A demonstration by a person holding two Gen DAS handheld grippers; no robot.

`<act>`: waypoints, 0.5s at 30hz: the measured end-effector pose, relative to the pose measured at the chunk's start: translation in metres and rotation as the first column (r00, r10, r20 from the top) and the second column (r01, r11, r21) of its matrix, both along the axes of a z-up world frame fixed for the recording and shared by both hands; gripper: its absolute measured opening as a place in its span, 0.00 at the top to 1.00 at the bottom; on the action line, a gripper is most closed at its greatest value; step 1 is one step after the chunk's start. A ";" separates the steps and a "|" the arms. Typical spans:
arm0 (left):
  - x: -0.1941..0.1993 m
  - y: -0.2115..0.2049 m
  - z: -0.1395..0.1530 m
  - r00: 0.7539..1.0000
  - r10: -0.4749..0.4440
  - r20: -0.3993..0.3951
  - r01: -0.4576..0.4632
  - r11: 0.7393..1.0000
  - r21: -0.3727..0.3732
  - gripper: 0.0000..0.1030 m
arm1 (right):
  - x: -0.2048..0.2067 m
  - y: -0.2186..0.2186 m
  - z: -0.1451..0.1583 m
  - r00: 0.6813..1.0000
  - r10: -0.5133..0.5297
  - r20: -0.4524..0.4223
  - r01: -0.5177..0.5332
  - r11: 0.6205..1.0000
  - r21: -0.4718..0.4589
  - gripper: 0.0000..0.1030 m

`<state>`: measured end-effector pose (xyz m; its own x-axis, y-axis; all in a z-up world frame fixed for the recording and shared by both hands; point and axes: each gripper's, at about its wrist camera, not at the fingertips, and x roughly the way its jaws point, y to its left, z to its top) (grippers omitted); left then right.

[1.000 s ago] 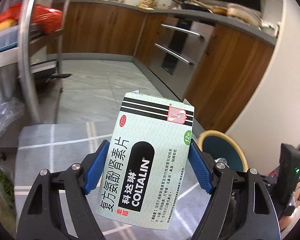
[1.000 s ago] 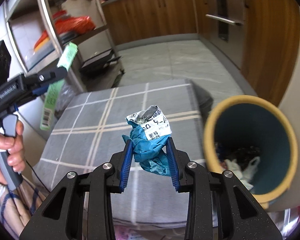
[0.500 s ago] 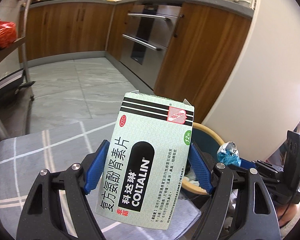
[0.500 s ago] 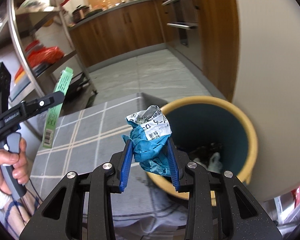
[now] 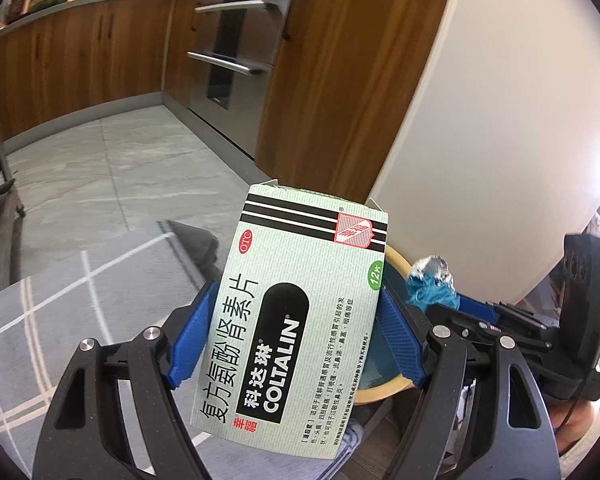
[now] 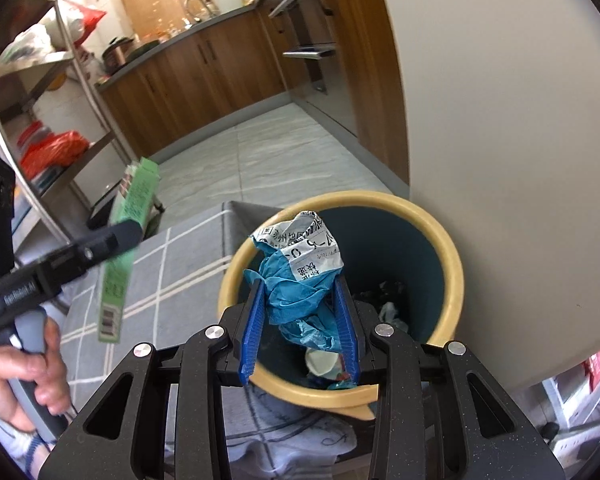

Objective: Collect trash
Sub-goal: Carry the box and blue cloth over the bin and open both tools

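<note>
The right claw [image 6: 300, 320] pinches a crumpled blue wrapper [image 6: 300, 292] between its blue pads [image 6: 253, 328], with a white printed label scrunched over the top of the wad. Seen from the right wrist, the wad hangs over the mouth of a round bin [image 6: 448, 256] with a yellow rim and a dark teal inside; other scraps lie at its bottom (a pale cup-like piece and some dark bits among them). The bin stands on the floor against a cream wall [image 6: 500, 120], just beside the edge of a tabletop covered by a grey checked cloth [image 6: 180, 264].

The left claw [image 5: 296, 340] is closed on a pale green medicine box [image 5: 300, 320] printed with Chinese characters and the word COLTALIN, its pads pressing the two long sides so the box stands upright and a little tilted. The top flap end is open. Behind the box in the left wrist view, part of the bin's yellow rim [image 5: 396, 260] shows, and the blue wad in the other claw sits just to the right of it. From the right wrist view the same box appears edge-on above the cloth, left of the bin, with a person's hand [image 6: 24, 380] gripping the handle below.

Beyond lie a grey tiled floor [image 5: 100, 168], wooden kitchen cabinets [image 5: 80, 52] and a metal shelf rack [image 6: 40, 92] holding red bags.
</note>
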<state>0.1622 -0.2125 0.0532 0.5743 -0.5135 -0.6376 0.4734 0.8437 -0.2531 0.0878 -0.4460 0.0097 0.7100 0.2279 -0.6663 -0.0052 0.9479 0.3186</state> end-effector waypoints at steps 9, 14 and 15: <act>0.019 -0.039 -0.031 0.996 -0.074 -0.056 0.077 0.996 0.047 0.26 | 0.007 -0.024 -0.013 0.998 -0.061 -0.027 0.061 0.998 0.028 0.65; 0.031 -0.056 -0.047 0.992 -0.101 -0.079 0.105 0.993 0.048 0.26 | 0.012 -0.031 -0.018 0.996 -0.083 -0.042 0.084 0.996 0.027 0.65; 0.032 -0.059 -0.050 0.991 -0.105 -0.085 0.109 0.993 0.048 0.26 | 0.012 -0.032 -0.019 0.995 -0.088 -0.045 0.090 0.996 0.027 0.65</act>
<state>0.1943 -0.2719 0.0034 0.4624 -0.5341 -0.7078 0.5411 0.8024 -0.2519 0.0994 -0.4781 -0.0096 0.6984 0.1845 -0.6916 0.0935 0.9344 0.3437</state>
